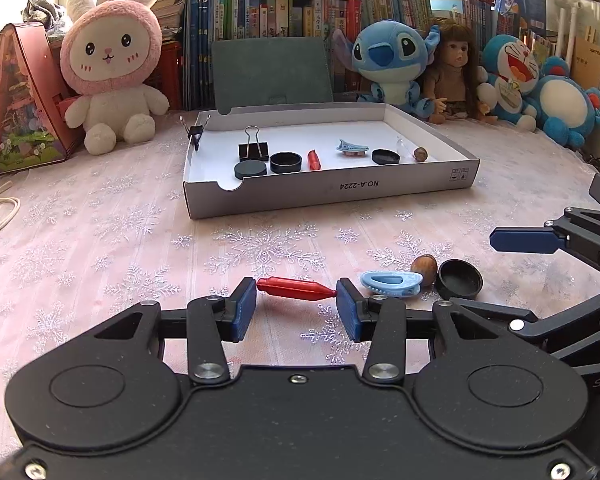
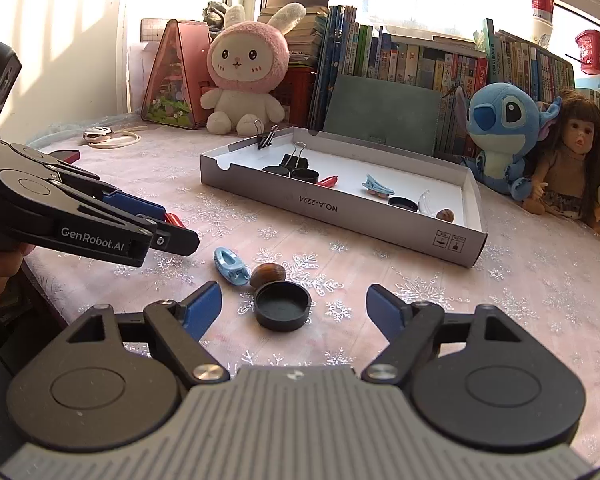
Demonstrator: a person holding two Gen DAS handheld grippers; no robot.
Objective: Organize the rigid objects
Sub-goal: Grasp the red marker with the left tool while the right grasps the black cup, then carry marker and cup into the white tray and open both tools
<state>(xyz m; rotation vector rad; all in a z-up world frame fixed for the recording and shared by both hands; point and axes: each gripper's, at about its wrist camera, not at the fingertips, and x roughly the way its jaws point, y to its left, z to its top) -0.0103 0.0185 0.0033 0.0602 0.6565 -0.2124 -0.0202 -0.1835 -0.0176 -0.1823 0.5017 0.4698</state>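
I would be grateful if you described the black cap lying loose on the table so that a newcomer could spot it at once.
Start at the shallow white box on the snowflake tablecloth and come toward the camera. A small cluster lies there: a blue clip, a brown nut and the black cap. The cap is the only round, open-topped one, sitting nearest the right gripper.

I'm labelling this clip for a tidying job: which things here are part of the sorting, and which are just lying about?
Part of the job:
- red piece between the left gripper's fingers
- blue clip
- nut
- black cap
- white box of sorted items

Lying about:
- pink bunny
- blue plush
- doll
- books
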